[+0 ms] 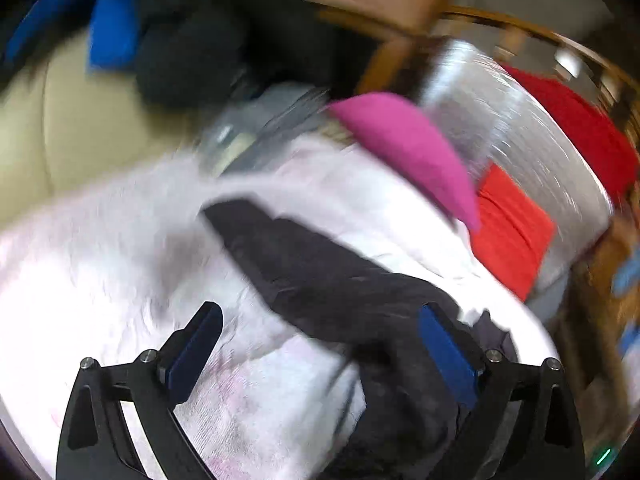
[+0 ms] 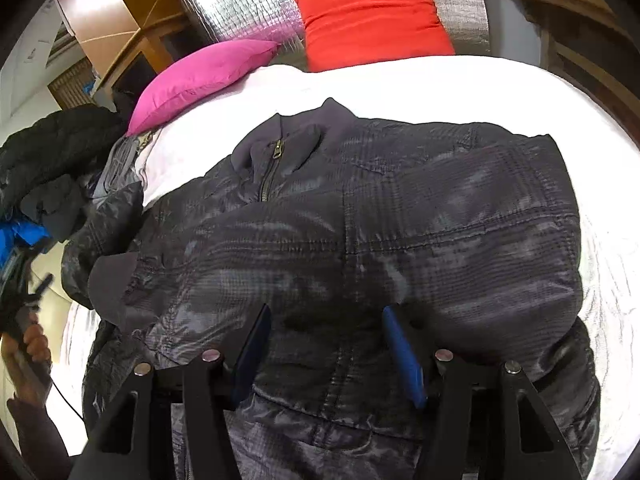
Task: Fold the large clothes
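A dark grey padded jacket [image 2: 360,232] lies spread front-up on the white bed cover [image 2: 420,80], its zipper [image 2: 272,164] closed and its collar toward the pillows. My right gripper [image 2: 326,314] sits low over the jacket's lower part. Its blue pads [image 2: 402,352] stand apart with fabric under them and no fold pinched. The left wrist view is blurred. There my left gripper [image 1: 320,314] is wide open above the bed cover [image 1: 100,280], and a dark sleeve of the jacket [image 1: 320,268] runs slantwise beneath its right finger, with nothing gripped.
A pink pillow [image 2: 200,76] and a red pillow [image 2: 372,16] lie at the head of the bed against a silver foil panel [image 2: 240,4]. At the left is a heap of dark and blue clothes [image 2: 52,152] with a person's hand [image 2: 34,344] below it. Wooden furniture [image 2: 132,12] stands behind.
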Motion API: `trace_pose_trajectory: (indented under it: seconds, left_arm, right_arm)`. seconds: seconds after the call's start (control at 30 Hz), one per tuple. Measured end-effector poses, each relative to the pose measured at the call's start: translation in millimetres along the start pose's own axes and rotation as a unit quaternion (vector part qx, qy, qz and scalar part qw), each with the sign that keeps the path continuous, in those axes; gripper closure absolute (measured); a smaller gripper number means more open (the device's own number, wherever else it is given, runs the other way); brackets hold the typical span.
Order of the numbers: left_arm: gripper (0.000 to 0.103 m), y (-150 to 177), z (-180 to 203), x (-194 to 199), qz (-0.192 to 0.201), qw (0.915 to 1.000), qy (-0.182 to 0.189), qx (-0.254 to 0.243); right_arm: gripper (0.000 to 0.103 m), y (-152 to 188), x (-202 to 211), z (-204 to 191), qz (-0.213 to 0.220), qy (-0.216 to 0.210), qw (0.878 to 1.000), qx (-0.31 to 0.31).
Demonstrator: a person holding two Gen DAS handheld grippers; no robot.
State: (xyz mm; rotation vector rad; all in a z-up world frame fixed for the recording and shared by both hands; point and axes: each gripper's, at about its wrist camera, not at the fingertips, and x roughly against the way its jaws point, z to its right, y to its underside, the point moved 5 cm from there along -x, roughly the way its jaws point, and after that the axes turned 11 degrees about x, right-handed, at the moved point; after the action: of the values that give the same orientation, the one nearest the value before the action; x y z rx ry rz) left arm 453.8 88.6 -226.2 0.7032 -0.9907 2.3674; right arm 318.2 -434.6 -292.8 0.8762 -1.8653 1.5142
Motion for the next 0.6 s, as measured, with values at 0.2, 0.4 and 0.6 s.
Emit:
trace_pose_trajectory:
  seconds: [0.2, 0.4, 0.6]
  left_arm:
    - [0.005, -7.0, -27.6, -47.9, -0.061, 0.9941, 0.008, 0.089]
    - [0.006, -10.6, -38.2, -94.9, -0.111, 0.9839, 0.006, 0.140]
    - [0.040, -16.3, -39.8, -113.3, -0.116, 0.9789, 0.022, 0.167]
  right_arm:
    - [0.041, -1.7, -7.6, -10.6, -0.001, 0.000, 1.000, 0.016]
    - [0.041, -4.2, -9.1, -16.2, 0.010, -0.003, 1.000, 0.020]
    - [0.043, -8.3, -8.0, -34.2, 0.045, -0.035, 0.997, 0.048]
